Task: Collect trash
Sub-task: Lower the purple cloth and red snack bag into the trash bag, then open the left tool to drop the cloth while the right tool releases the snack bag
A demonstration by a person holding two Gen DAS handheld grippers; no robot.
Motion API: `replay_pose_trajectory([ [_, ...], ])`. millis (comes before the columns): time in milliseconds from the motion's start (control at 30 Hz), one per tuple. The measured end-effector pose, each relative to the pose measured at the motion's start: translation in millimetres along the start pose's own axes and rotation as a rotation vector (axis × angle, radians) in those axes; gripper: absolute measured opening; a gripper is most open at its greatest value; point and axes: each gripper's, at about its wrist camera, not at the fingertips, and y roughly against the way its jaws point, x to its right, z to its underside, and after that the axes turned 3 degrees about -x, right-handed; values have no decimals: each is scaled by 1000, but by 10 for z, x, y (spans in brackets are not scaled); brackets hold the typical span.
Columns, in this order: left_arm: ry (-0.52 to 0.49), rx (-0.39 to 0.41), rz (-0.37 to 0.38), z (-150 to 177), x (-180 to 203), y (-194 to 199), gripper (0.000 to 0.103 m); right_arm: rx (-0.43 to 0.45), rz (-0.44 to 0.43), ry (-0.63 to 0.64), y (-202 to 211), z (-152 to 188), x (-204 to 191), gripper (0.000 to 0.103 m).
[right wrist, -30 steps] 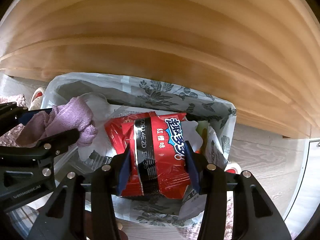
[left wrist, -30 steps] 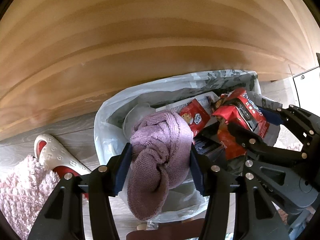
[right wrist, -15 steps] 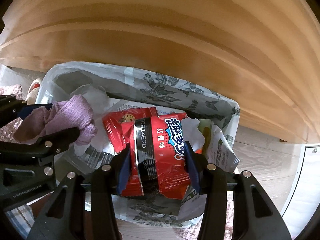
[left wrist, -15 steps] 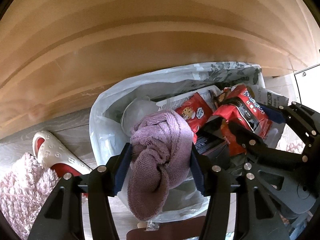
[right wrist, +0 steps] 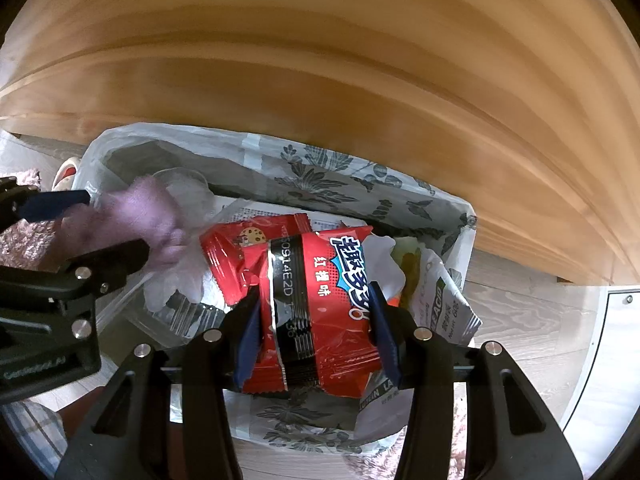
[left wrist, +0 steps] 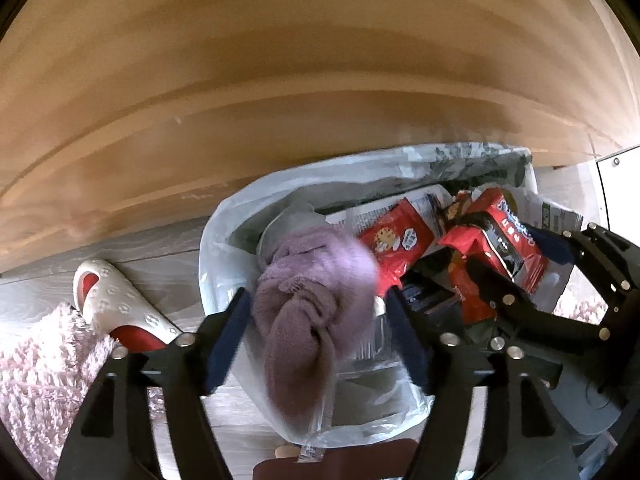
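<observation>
Down between our left gripper the jaws are opening, blue pads spreading clear of the purple knit cloth, a soft, ribbed, bunched lump that shows blurred between them; we see gaps on both sides of it, so the pads no longer press. It hangs over the mouth of the trash bag, a thin, crinkled white plastic liner with a grey leaf print along its far rim at twelve o'clock.

Our right gripper is pinching a red snack packet, glossy foil with a black band and blue-and-white lettering, its blue pads pressed into the packet's two sides so the film buckles. The packet sits above the bag's open mouth, over other wrappers: a second red cookie wrapper at ten o'clock of it, and a pale printed pouch at three o'clock.

Outward from the bag, at nine o'clock in the left wrist view, lies a white perforated slipper with a red insole, beside a shaggy pink rug. Grey wood-grain floor runs under them. A smooth, banded wooden panel fills everything from ten to two o'clock.
</observation>
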Motion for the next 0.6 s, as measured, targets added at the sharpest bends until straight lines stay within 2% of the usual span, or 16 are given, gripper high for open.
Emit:
replay_pose_trajectory([
  [133, 4, 41, -38, -13, -1, 79, 92, -3, 4, -3, 0, -12, -7, 48],
  [267, 2, 64, -54, -26, 13, 121, 95, -3, 3, -4, -7, -21, 1, 48],
  [600, 13, 38, -97, -9, -6, 82, 95, -12, 41, 8, -106, -14, -21, 48],
])
